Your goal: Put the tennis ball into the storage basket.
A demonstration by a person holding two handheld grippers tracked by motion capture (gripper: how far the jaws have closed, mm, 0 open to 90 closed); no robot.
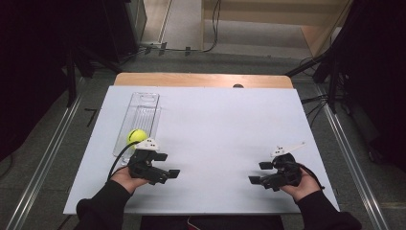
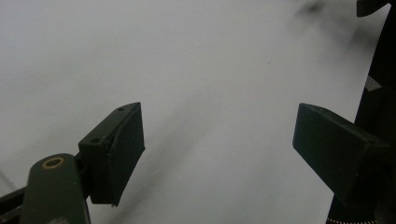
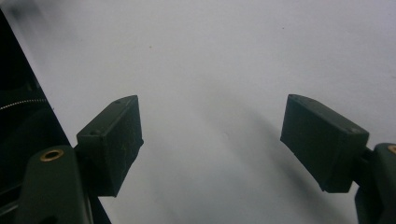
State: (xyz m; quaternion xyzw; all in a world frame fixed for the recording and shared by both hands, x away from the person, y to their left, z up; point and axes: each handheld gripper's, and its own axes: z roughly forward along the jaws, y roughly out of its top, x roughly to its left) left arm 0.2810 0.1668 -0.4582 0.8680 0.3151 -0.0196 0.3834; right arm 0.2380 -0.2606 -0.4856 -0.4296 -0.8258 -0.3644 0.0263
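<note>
A yellow-green tennis ball (image 1: 137, 135) lies at the near end of a clear plastic tray (image 1: 141, 108) on the left of the white table (image 1: 215, 124). My left gripper (image 1: 168, 165) rests just in front of the ball, pointing right toward the table's middle. Its jaws stand apart over bare white surface, as the left gripper view (image 2: 217, 140) confirms. My right gripper (image 1: 259, 172) sits near the front right, pointing left. It is open as well, with nothing between its pads (image 3: 112, 140).
The table's front edge runs just below both hands. Beyond its wooden far edge (image 1: 201, 79) lie floor, cables and dark stands. Metal rails (image 1: 45, 158) flank the table on both sides.
</note>
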